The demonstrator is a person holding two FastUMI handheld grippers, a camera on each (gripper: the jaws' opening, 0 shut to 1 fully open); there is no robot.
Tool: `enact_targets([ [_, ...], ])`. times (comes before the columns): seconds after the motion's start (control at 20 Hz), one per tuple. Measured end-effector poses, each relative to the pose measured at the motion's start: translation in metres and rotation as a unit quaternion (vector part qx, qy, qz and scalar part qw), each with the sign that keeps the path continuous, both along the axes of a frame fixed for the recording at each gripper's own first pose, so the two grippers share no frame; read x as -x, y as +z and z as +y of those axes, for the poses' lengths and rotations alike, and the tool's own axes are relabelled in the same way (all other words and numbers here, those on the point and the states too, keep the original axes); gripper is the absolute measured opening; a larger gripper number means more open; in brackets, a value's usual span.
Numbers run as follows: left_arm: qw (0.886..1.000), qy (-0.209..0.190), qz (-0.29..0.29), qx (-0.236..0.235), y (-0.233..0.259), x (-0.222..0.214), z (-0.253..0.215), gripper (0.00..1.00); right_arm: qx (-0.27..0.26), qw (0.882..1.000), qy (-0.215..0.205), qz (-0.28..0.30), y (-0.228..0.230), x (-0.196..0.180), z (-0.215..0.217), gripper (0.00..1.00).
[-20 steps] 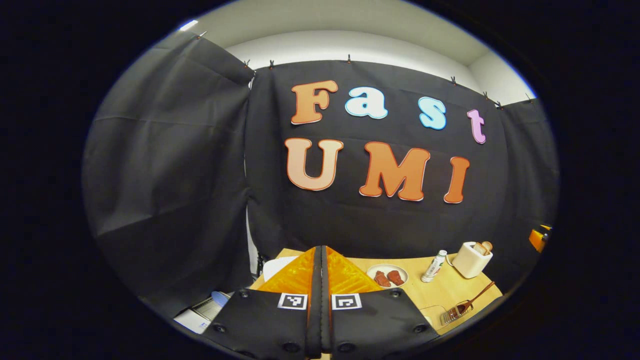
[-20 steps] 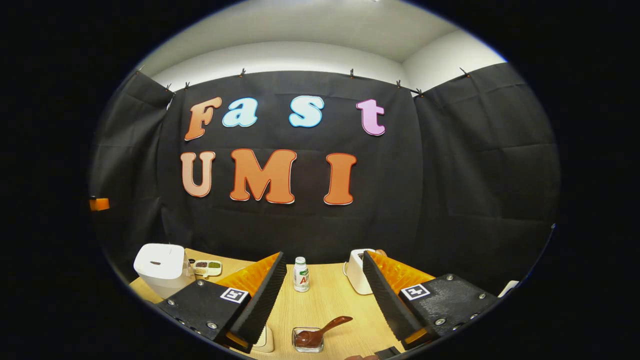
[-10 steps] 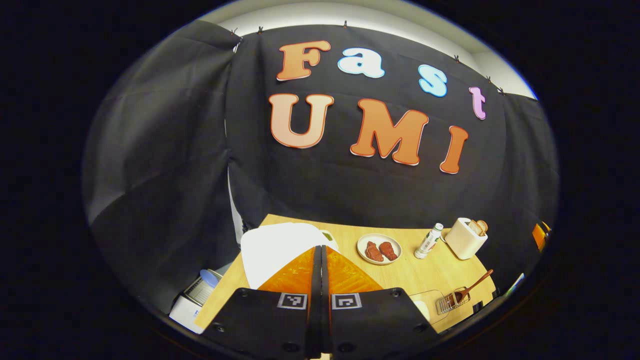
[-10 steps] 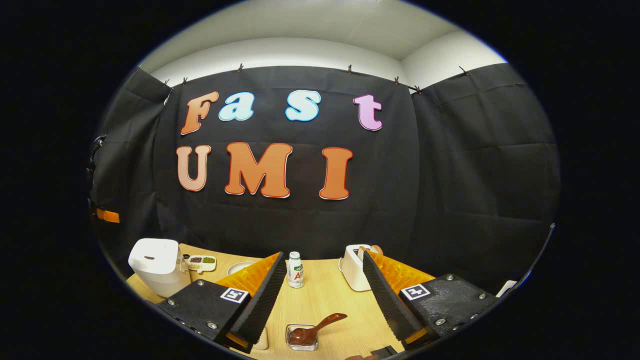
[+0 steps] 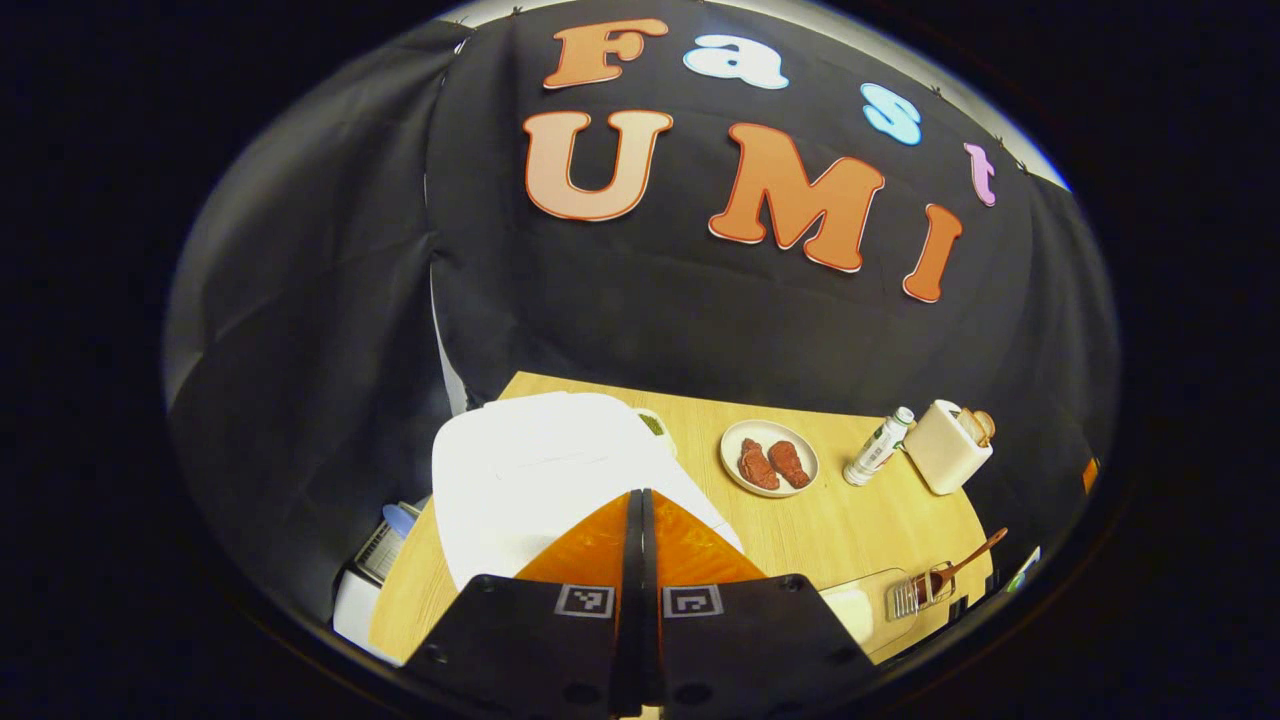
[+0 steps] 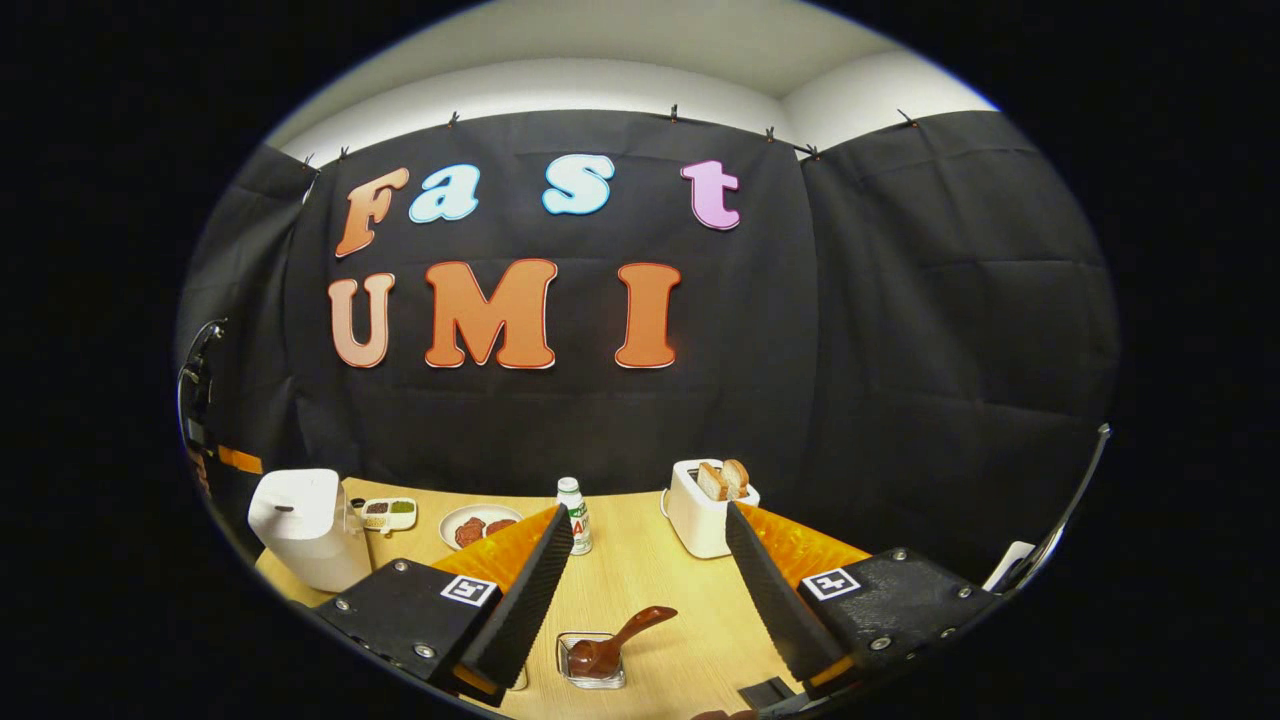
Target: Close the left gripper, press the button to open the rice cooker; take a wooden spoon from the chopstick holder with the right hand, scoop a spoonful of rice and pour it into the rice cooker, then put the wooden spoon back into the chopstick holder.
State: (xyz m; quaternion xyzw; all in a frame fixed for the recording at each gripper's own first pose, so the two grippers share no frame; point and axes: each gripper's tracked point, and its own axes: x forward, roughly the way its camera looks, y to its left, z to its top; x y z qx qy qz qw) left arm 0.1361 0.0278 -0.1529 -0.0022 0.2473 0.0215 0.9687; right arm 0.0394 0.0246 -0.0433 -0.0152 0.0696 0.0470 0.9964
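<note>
The white rice cooker [image 5: 530,470], lid down, sits at the table's left end. My left gripper [image 5: 640,497] is shut and empty, its tips over the near side of the lid; contact is not discernible. In the right gripper view the cooker [image 6: 300,520] stands far left. A wooden spoon [image 6: 622,640] leans in the small clear chopstick holder [image 6: 592,665], low between the spread fingers of my open right gripper [image 6: 648,520]. The left gripper view has the holder [image 5: 915,595] with the spoon [image 5: 970,558] at the right edge, beside a clear container [image 5: 860,612] with something pale inside.
A plate of meat pieces [image 5: 768,458], a small bottle [image 5: 878,445] and a white toaster with bread [image 5: 950,445] line the back of the wooden table [image 5: 830,530]. A divided dish [image 6: 388,513] sits behind the cooker. Black cloth walls surround the table.
The left gripper has tipped down and come in over the rice cooker, which now looms larger under its shut tips. The right gripper shifted slightly, staying open above the holder.
</note>
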Motion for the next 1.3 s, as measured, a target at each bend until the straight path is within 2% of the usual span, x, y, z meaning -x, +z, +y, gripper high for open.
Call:
enact_targets([
  [0.15,1.000,0.005,0.025,0.006,-0.021,-0.013,0.006,0.04,0.014,1.000,-0.007,0.007,-0.007,0.000,-0.002,0.95],
  [0.25,0.999,0.011,0.041,-0.006,-0.036,-0.017,0.013,0.06,0.018,1.000,-0.011,0.016,-0.013,0.000,-0.002,0.95],
  [0.5,0.996,0.018,0.082,-0.006,-0.067,-0.021,0.020,0.04,0.014,0.999,-0.017,0.024,-0.018,-0.004,-0.002,0.95],
  [0.85,0.994,0.034,0.100,0.003,-0.077,-0.012,0.020,0.05,0.006,0.999,-0.016,0.033,-0.027,-0.007,0.003,0.95],
  [1.05,0.997,0.039,0.068,0.011,-0.069,-0.013,0.021,0.05,-0.005,0.999,-0.012,0.043,-0.034,-0.006,0.004,0.95],
  [1.3,0.997,0.043,-0.061,-0.028,0.029,-0.005,0.020,0.04,-0.011,0.999,-0.019,0.043,-0.036,-0.004,-0.004,0.95],
])
